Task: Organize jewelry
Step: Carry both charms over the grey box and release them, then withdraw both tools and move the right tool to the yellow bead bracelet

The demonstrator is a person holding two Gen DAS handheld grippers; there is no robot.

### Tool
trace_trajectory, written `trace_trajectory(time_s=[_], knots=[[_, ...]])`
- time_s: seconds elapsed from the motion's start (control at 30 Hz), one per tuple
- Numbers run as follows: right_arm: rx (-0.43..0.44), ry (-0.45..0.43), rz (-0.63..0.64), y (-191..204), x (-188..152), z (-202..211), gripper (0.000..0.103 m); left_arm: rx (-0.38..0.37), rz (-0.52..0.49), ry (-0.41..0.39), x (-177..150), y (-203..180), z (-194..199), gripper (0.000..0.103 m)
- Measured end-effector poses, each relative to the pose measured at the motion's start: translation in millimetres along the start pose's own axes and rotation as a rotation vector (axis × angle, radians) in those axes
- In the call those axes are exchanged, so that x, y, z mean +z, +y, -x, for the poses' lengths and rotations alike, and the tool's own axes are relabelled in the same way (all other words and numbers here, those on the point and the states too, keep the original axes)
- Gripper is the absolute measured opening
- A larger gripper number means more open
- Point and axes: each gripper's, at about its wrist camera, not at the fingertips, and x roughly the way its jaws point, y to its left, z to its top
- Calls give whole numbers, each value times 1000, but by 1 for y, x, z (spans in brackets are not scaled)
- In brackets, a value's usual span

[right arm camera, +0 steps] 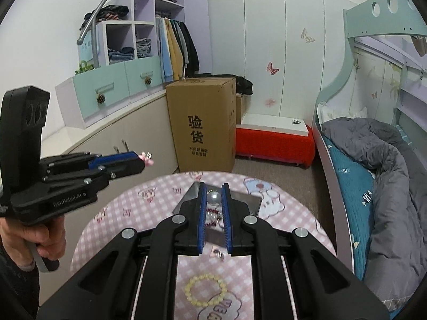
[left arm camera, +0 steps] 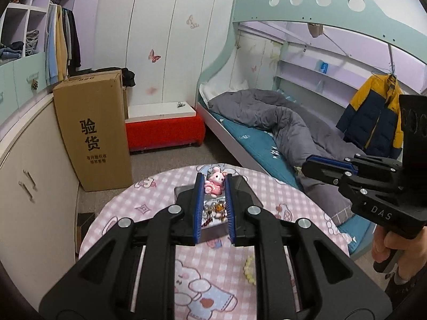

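My left gripper (left arm camera: 213, 184) is shut on a pink bunny charm (left arm camera: 215, 183) and holds it above a clear jewelry tray (left arm camera: 250, 190) with several small pieces inside. It also shows in the right wrist view (right arm camera: 145, 158), with the charm (right arm camera: 146, 158) at its tips. My right gripper (right arm camera: 214, 196) is shut on a silver pearl bead (right arm camera: 214, 197) above the same tray (right arm camera: 250, 200). A yellow bead bracelet (right arm camera: 205, 289) and a small earring (right arm camera: 219, 254) lie on the pink checked tablecloth (right arm camera: 149, 210).
The round table stands on a grey carpet. A tall cardboard box (left arm camera: 93, 130) and a red bench (left arm camera: 164, 130) are beyond it. A bunk bed with a grey duvet (left arm camera: 283, 122) is to the right, white cabinets (left arm camera: 34, 176) to the left.
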Motion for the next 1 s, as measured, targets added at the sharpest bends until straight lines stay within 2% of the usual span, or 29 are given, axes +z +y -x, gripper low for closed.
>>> trace_trajectory(time_s=[0.2, 0.43, 0.47, 0.5, 0.53, 0.6, 0.63, 0.67, 0.8, 1.0], knots=[[8, 10, -36, -13, 17, -19, 10, -6, 26, 41, 9, 3, -29, 15], [27, 77, -111, -30, 18, -61, 10, 5, 40, 111, 13, 7, -69, 17], [25, 86, -126, -33, 16, -68, 11, 13, 35, 135, 12, 8, -75, 36], [25, 92, -146, -36, 15, -74, 14, 41, 37, 154, 11, 9, -79, 79], [27, 96, -162, -38, 14, -77, 22, 64, 43, 144, 10, 11, -78, 94], [34, 94, -220, -45, 9, -80, 47, 75, 59, 89, 8, 15, -72, 97], [31, 80, -247, -48, 6, -79, 79, 84, 71, 91, 7, 19, -69, 97], [6, 58, -269, -50, 4, -75, 92, 90, 85, 88, 6, 23, -66, 97], [13, 27, -310, -56, 2, -60, 95, 157, 98, 58, 2, 32, -48, 97], [-11, -9, -308, -55, 3, -33, 95, 190, 87, 2, -3, 26, -15, 97]])
